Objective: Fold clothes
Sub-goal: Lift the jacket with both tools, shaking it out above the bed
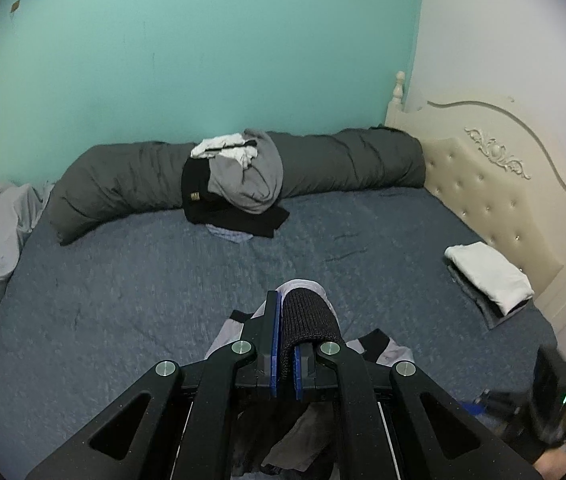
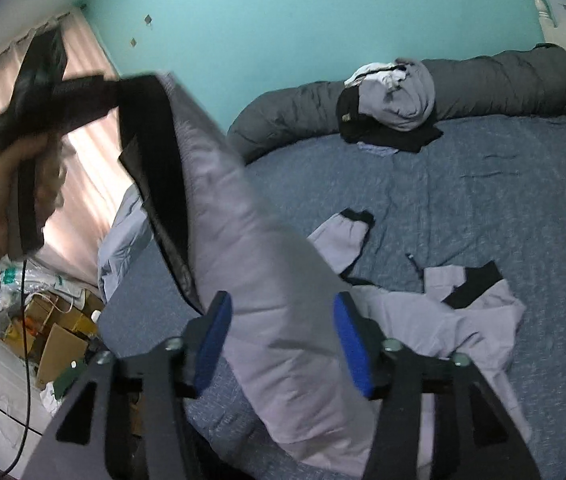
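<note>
The left hand-held gripper (image 1: 287, 344) is clamped on the black ribbed hem of a grey-and-black garment (image 2: 251, 264), the knit band bulging up between its blue pads (image 1: 277, 340). In the right wrist view that same gripper appears lifted high at the left, blurred, with a person's hand (image 2: 15, 160) around its handle, and the garment stretches down from it in a taut grey sheet. The right hand-held gripper (image 2: 283, 344) has its fingers spread wide apart, one on either side of that sheet; whether the pads touch the cloth is unclear. The garment's sleeves with black cuffs trail onto the blue bed (image 2: 503, 184). Farther off, a heap of unfolded clothes (image 1: 239, 180) leans on a rolled dark grey duvet (image 1: 123, 184) along the teal wall (image 1: 203, 40). A folded white piece (image 1: 491, 272) lies on grey ones near the cream headboard (image 1: 495, 184).
</note>
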{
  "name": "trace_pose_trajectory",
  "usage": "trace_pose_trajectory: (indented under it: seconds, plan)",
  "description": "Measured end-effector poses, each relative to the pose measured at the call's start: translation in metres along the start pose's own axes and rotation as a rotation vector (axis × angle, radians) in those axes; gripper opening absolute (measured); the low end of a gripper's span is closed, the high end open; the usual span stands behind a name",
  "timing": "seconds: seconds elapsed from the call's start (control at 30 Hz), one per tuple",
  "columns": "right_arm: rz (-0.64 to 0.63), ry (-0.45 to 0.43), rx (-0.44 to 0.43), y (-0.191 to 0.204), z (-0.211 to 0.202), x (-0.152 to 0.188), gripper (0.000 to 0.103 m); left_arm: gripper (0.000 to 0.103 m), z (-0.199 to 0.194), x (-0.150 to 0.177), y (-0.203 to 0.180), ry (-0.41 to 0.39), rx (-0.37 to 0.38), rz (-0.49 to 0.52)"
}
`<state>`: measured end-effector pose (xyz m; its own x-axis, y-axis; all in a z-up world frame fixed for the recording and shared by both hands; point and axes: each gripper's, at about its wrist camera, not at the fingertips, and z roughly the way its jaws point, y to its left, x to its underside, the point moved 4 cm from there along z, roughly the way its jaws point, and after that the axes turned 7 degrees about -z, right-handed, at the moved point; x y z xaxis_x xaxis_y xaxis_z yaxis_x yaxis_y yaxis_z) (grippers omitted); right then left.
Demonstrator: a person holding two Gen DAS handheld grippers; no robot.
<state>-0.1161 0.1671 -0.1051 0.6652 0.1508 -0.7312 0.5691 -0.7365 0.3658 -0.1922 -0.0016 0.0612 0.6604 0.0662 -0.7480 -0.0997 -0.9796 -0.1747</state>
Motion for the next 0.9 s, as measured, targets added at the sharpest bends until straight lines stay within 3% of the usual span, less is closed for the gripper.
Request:
trace_pose_trajectory:
  seconds: [0.2, 0.3, 0.5, 0.57, 0.63, 0.73, 0.9]
  plan:
    - [-0.107, 0.073, 0.015, 0.027, 0.035, 0.011, 0.073, 0.005, 0.017, 0.000, 0.008, 0.012, 0.008, -0.029]
    - [-0.137, 0.118, 0.092, 0.026, 0.057, 0.021, 0.073, 0.005, 0.022, -0.002, 0.009, 0.014, 0.012, -0.035]
    - [-0.077, 0.169, 0.195, 0.002, 0.090, 0.036, 0.071, 0.005, 0.027, -0.004, 0.009, 0.013, 0.022, -0.032]
    - [-0.078, 0.164, 0.219, -0.005, 0.091, 0.035, 0.055, 0.005, 0.024, -0.003, 0.010, 0.007, 0.023, -0.032]
    - [-0.077, 0.155, 0.239, -0.012, 0.089, 0.033, 0.014, 0.005, 0.020, -0.002, 0.012, 0.000, 0.024, -0.032]
    - [-0.075, 0.092, 0.249, -0.024, 0.069, 0.022, 0.003, 0.005, 0.015, -0.001, 0.014, -0.011, 0.026, -0.033]
    - [-0.112, -0.015, 0.288, -0.033, 0.020, -0.012, 0.001, 0.005, 0.000, 0.000, 0.019, -0.039, 0.028, -0.038]
